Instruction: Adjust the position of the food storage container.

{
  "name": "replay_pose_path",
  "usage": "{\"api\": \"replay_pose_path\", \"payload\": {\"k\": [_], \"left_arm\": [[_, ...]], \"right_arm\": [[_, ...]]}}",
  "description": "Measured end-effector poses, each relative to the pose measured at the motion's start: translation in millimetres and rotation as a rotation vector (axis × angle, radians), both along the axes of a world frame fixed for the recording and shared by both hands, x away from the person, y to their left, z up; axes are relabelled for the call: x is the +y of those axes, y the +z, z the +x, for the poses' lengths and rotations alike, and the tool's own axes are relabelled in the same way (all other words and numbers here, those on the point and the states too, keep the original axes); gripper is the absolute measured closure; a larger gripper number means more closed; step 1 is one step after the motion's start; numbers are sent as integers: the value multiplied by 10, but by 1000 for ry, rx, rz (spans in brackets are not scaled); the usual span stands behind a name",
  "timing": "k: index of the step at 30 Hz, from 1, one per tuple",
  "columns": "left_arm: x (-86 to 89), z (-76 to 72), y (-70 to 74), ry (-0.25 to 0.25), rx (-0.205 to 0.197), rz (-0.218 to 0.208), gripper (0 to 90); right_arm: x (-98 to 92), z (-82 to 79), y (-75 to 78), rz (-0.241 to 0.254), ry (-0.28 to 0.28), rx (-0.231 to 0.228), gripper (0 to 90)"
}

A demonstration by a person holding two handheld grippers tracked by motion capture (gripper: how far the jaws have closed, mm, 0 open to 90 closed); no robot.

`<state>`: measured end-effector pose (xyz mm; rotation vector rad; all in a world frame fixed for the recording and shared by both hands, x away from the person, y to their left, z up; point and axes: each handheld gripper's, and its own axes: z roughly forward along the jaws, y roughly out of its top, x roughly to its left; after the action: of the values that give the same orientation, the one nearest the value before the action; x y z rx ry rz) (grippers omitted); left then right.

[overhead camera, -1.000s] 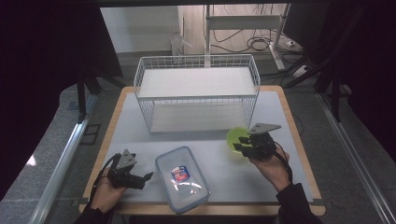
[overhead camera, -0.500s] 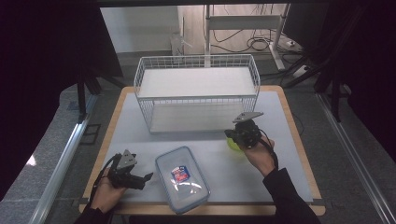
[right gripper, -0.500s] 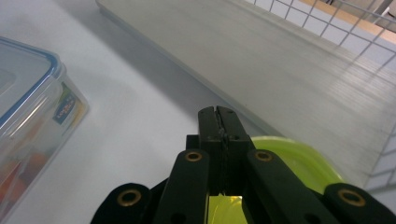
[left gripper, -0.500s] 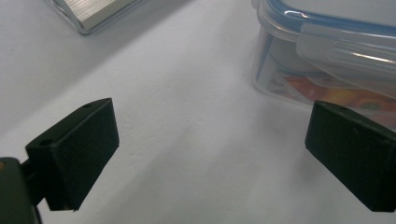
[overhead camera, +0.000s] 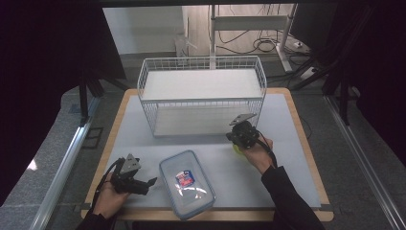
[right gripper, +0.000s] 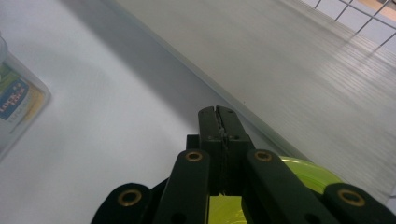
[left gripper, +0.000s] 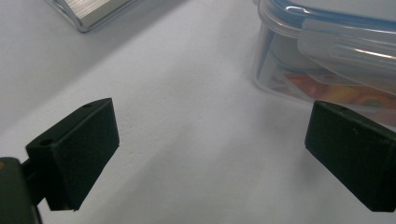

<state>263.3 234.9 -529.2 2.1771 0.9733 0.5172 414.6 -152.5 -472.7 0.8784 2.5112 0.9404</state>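
Observation:
A clear lidded food container (overhead camera: 186, 184) with a blue seal lies on the white mat near the front edge. My left gripper (overhead camera: 152, 182) rests just left of it, pointing at it. In the left gripper view its jaws stand wide apart (left gripper: 210, 154) with bare mat between them, and the container (left gripper: 327, 46) is just beyond the right jaw. My right gripper (overhead camera: 231, 139) hovers before the wire basket (overhead camera: 201, 58), jaws pressed together (right gripper: 219, 114). A yellow-green round thing (overhead camera: 237, 149) lies under it (right gripper: 303, 172); whether the jaws pinch it stays hidden.
The white wire basket's front wall (overhead camera: 206, 115) stands just beyond the right gripper, its pale floor board (right gripper: 289, 60) close ahead. The container's corner (right gripper: 18, 102) lies to the left. White mat (overhead camera: 287, 167) on a wooden table, with floor rails on both sides.
The right hand has moved left along the basket's front, and the gripper now covers most of the yellow-green thing. The left hand and the container have stayed put.

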Motion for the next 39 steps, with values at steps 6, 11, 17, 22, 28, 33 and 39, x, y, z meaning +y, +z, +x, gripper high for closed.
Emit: {"api": "replay_pose_path", "payload": {"k": [6,11,17,22,28,33,39], "left_arm": [[-4,-3,-1,-1,1,3,30],[-5,-4,1,2,3,2,32],[-8,-2,3,8,13,-12,37],[-9,0,6,13,20,-22,40],[-17,0,6,13,26,-24,44],[-27,1,2,8,33,-23,47],[-58,-48,50,-65,89,-73,65]], "right_arm": [[-56,-45,7,-22,1,-11,900],[-197,-117,14,-20,-15,-10,900],[-418,-241,28,-14,-42,-4,900],[-617,-359,39,-6,-67,-1,900],[-883,-492,49,7,-117,1,900],[-1076,-566,49,36,-158,8,900],[-1046,-654,101,38,-133,-42,900]]}}
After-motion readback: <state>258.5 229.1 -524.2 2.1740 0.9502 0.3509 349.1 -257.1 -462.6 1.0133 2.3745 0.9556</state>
